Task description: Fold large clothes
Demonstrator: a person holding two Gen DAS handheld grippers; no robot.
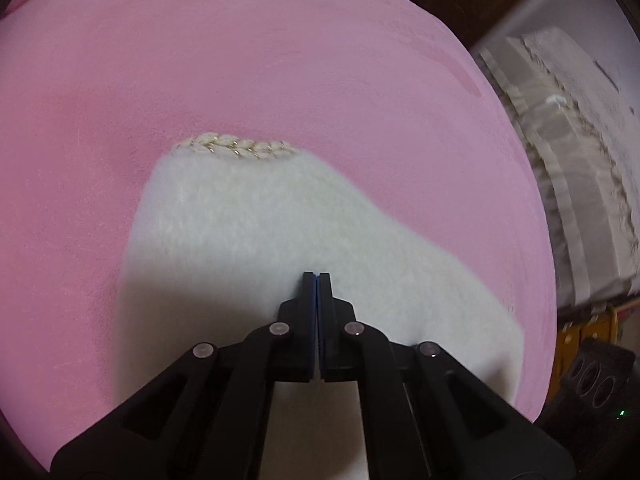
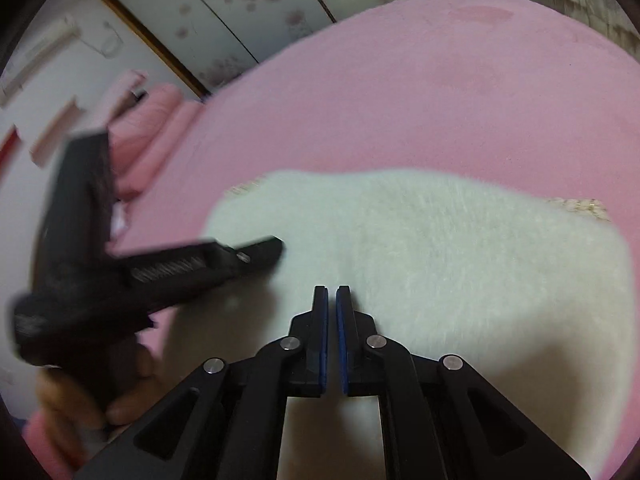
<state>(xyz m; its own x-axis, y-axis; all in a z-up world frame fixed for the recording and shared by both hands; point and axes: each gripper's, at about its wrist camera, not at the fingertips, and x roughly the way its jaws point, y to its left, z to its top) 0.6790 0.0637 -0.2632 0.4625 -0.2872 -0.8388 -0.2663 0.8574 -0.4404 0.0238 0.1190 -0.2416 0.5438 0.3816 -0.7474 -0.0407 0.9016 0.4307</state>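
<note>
**White fluffy garment spread on the pink bed, both claws empty above it**

The white fluffy garment lies flat on the pink bed cover, filling the lower middle of both wrist views. A braided beige and gold trim runs along its far edge in the left wrist view; in the right wrist view a similar trimmed patch shows at the garment's right edge.

The left claw hangs over the garment with its blue pads pressed together and no cloth between them. In the right wrist view it appears blurred at the left, its tip over the garment's left part, with a hand gripping its handle below.

The right claw is clenched too, a thin slit showing between its pads, nothing in it, above the garment's near part.

Pink pillows lie at the bed's far left.
</note>
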